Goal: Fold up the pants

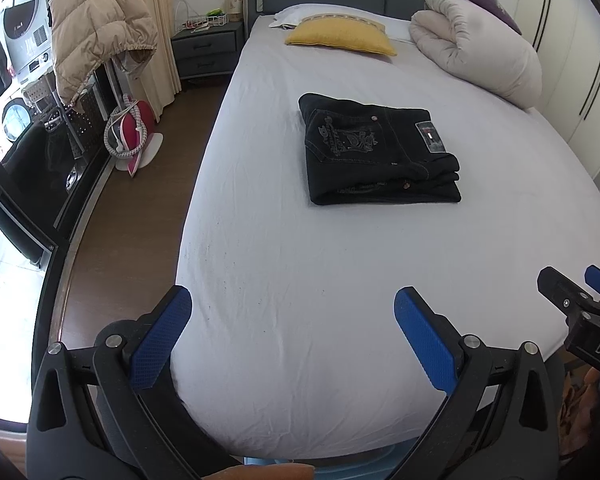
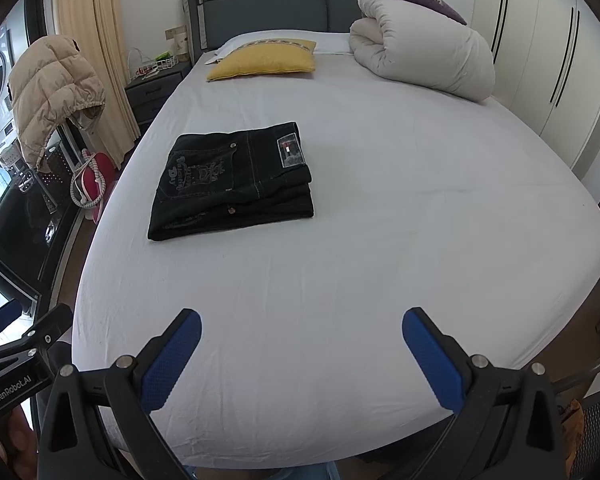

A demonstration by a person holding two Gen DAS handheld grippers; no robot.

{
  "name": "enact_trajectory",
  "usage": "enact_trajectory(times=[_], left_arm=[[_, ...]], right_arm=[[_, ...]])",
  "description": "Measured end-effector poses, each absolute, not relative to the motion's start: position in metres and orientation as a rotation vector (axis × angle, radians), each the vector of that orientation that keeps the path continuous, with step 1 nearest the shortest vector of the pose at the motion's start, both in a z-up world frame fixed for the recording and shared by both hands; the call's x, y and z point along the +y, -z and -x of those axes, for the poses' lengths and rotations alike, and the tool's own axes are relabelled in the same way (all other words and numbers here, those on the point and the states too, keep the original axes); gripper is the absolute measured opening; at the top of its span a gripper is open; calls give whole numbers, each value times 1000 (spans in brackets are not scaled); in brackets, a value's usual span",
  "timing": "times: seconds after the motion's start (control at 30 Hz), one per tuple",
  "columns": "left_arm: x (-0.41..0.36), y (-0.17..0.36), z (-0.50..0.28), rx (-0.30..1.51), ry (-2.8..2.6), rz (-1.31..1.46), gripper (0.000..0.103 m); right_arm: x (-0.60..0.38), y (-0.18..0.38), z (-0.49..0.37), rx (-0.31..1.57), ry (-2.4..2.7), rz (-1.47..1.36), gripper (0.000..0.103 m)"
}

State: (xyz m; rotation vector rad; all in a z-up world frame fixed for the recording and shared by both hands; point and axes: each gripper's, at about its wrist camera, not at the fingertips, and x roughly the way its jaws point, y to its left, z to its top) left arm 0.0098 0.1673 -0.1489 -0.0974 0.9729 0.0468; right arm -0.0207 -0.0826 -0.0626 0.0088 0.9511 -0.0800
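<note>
Black jeans point(image 1: 380, 152) lie folded in a neat rectangle on the white bed sheet point(image 1: 300, 280), back pocket and label facing up. They also show in the right wrist view point(image 2: 236, 180), left of the bed's middle. My left gripper point(image 1: 292, 312) is open and empty, near the foot edge of the bed, well short of the jeans. My right gripper point(image 2: 300, 336) is open and empty, also at the foot edge. The right gripper's tip shows at the right edge of the left wrist view point(image 1: 580, 300).
A yellow pillow point(image 1: 340, 38) and a rolled white duvet point(image 1: 480, 48) lie at the head of the bed. A nightstand point(image 1: 206, 50) stands at the left. A beige down jacket point(image 1: 96, 28) hangs over a rack by the brown floor point(image 1: 140, 208). White wardrobe doors point(image 2: 548, 60) line the right.
</note>
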Motion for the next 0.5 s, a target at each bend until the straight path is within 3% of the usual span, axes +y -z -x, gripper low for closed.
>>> enact_trajectory(times=[0.5], left_arm=[[163,138,-7,949,-41,100,103]], right_arm=[[-83,63,21,948,81,-9,103]])
